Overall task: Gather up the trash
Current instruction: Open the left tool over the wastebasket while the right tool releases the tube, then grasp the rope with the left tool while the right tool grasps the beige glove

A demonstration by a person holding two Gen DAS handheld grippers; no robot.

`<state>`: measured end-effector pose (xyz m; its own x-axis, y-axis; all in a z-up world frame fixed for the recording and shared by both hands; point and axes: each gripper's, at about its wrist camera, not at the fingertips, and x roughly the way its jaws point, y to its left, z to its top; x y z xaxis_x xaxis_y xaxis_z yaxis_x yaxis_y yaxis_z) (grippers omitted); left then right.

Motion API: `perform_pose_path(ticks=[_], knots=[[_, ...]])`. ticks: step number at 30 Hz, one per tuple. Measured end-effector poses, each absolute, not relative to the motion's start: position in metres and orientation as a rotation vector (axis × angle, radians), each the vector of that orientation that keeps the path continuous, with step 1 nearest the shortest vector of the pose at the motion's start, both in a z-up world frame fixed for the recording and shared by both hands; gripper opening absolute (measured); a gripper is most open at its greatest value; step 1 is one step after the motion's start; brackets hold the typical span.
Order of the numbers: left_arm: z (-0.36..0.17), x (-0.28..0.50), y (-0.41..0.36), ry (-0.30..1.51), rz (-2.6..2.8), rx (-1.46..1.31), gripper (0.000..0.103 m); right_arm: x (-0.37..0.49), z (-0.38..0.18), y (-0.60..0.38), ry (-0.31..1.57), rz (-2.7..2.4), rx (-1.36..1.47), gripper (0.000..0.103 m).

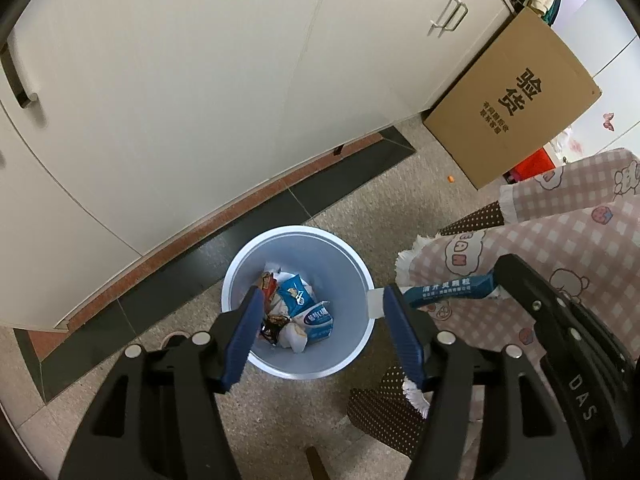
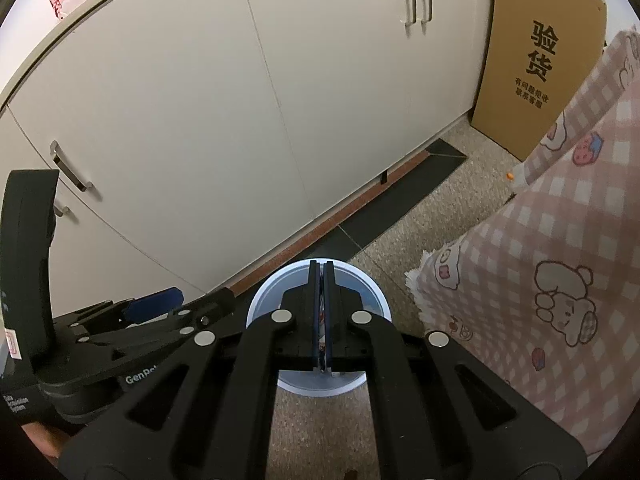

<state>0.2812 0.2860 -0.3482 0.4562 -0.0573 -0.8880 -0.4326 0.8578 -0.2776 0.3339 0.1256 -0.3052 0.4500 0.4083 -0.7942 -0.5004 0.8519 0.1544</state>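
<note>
Trash (image 1: pixel 298 312) lies in the bin (image 1: pixel 340 248), below and between my left gripper's (image 1: pixel 324 332) parted fingers, nothing pinched. A blue packet (image 1: pixel 452 292) is clamped flat in my right gripper (image 2: pixel 322 316), pads pressed together on it, over the bin's right rim; its long axis runs sideways in the left view, one end toward the bin. Cabinets (image 1: pixel 180 80) stand behind, a checked cloth (image 1: pixel 560 240) right.
</note>
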Motion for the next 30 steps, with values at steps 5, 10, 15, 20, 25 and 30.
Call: perform_pose_path(ticks=[5,10,15,20,25,30], knots=[[-0.342,0.277,0.290,1.063,0.286,-0.491,0.064,0.336,-0.299,0.135,0.902,0.583,-0.091,0.003],[-0.338,0.273,0.295,1.054,0.312,-0.482,0.065,0.337,-0.297,0.142,0.893,0.596,-0.083,0.004],[-0.331,0.267,0.297,1.041,0.326,-0.493,0.065,0.334,-0.291,0.139,0.880,0.596,-0.057,0.049],[-0.310,0.261,0.293,1.003,0.339,-0.484,0.065,0.326,-0.272,0.129,0.850,0.592,-0.050,0.049],[-0.272,0.253,0.283,0.928,0.331,-0.474,0.066,0.312,-0.232,0.110,0.777,0.594,-0.030,0.049],[-0.216,0.246,0.254,0.823,0.300,-0.446,0.069,0.297,-0.179,0.076,0.689,0.580,-0.001,0.053]])
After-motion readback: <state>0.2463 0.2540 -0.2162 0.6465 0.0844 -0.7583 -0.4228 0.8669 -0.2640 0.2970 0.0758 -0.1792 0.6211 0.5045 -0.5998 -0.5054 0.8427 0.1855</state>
